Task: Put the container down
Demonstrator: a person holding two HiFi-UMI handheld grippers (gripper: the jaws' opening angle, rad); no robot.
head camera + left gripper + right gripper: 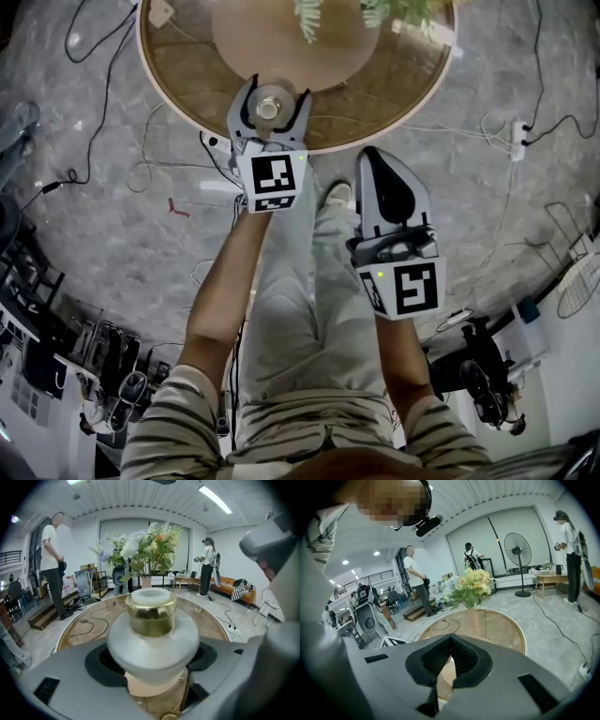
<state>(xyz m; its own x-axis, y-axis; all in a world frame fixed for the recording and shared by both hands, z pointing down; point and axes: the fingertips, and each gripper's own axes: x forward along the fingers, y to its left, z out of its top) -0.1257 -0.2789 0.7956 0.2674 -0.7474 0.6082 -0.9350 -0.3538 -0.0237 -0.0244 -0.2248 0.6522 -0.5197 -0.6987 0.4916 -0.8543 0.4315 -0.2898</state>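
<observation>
Person w/ a tool in each hand is standing at a round worktop (pixel 184 103). The left tool (pixel 271 90) is gripping the container (pixel 269 109), a squat frosted jar w/ gold collar & pale cap, its jaws spread wide round the jar's broad belly. It is keeping the jar upright over the near edge of the worktop, probably so the jar can go down flat on its base. Whether the base is already touching the surface can't be told. The right tool (pixel 375 161) is hanging lower & nearer the body, jaws closed together w/ nothing btwn them, seemingly staying clear of the job. The worktop looks like glass w/ a gold rim, a tan disc at its centre & a vase of flowers (pixel 147 550) standing farther in. Its near part is lying bare, giving room for the jar. Around it, a grey stone-look floor (pixel 112 225) is carrying loose cables (pixel 98 47) & a power strip (pixel 518 131). Other people (pixel 51 559) are standing about, & a pedestal fan (pixel 517 550) is standing by the window.
</observation>
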